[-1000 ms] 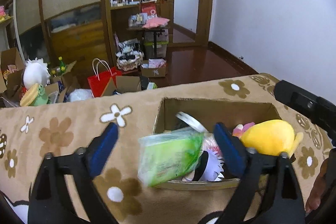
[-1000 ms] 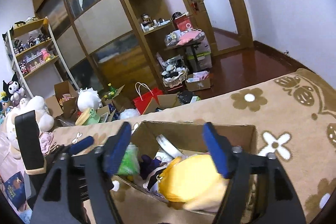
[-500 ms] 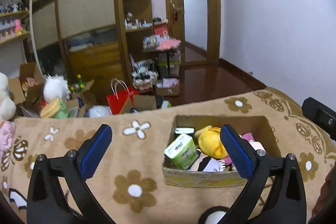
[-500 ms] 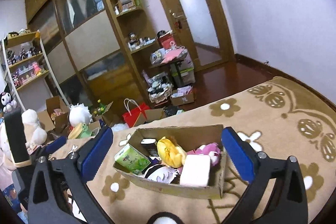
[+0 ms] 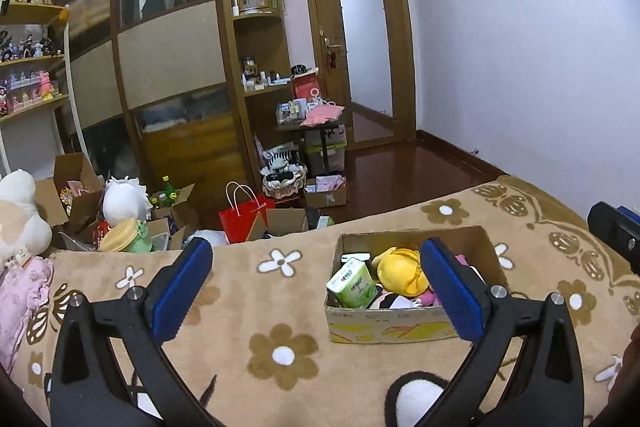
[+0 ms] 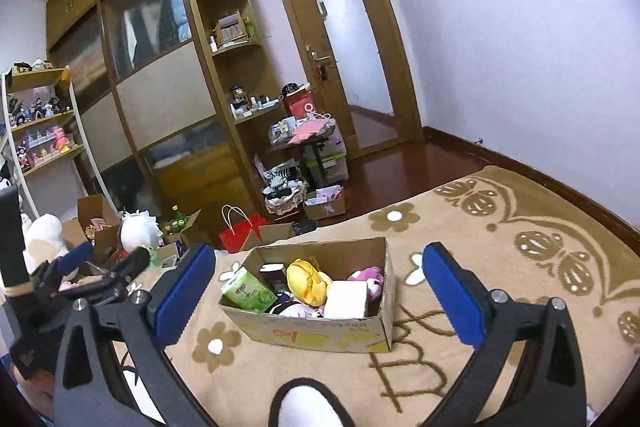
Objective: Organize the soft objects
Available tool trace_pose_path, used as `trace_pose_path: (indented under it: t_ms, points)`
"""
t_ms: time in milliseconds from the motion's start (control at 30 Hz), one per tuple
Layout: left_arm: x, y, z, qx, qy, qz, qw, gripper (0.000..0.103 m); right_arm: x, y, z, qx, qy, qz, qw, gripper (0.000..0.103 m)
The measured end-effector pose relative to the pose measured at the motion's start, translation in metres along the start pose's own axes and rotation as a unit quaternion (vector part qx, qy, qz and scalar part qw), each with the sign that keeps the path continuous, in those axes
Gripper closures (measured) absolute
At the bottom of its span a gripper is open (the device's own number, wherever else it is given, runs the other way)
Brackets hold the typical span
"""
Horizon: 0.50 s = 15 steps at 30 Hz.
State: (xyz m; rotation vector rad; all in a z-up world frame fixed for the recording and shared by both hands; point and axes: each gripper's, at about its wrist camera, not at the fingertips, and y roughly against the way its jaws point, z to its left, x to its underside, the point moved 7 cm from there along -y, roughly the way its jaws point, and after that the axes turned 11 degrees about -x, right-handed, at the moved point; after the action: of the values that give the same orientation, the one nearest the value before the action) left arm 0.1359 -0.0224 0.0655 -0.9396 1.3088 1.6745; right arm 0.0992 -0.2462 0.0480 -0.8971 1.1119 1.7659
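Both the left gripper (image 5: 312,279) and the right gripper (image 6: 316,283) have just spread wide and hold nothing, and the yellow plush toy (image 6: 308,281) and green tissue pack (image 6: 248,291) sit piled in the open brown cardboard box (image 6: 320,335) on the flowery tan blanket (image 6: 500,227), so a bump could tip it
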Motion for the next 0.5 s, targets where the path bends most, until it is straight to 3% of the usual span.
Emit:
trace_pose_path:
  t_ms: [500]
  points:
    - [0.014, 0.039, 0.003, -0.002, -0.032, 0.019, 0.9993, 0.0, 0.006, 0.034, 0.004, 0.01, 0.008, -0.004, 1.0, 0.0]
